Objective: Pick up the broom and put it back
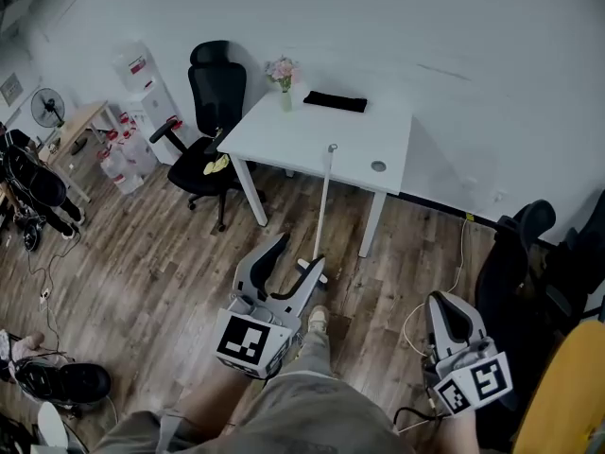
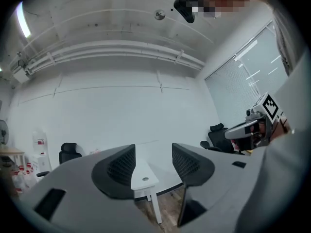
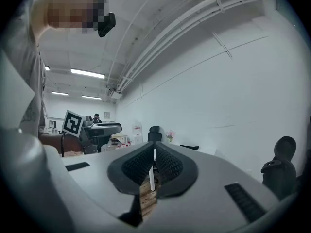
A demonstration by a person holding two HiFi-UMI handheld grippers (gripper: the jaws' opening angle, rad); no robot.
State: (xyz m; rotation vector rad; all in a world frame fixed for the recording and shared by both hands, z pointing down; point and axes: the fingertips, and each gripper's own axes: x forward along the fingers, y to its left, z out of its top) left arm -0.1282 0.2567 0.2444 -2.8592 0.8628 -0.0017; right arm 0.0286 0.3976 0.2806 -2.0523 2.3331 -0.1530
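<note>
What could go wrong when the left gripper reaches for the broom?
1. The broom seems only to lean against the table; a nudge from the open left gripper might topple it.
2. Swinging its long handle could hit the flower vase.
3. The floor cable could trip the person.

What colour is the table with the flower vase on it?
The table is white; the head view shows it best.

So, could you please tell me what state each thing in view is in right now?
Broom: upright, leaning against the table, not held.
Left gripper: open, empty.
Right gripper: shut, empty.
Vase of flowers: upright on the table.
Office chair: upright, beside the table.
</note>
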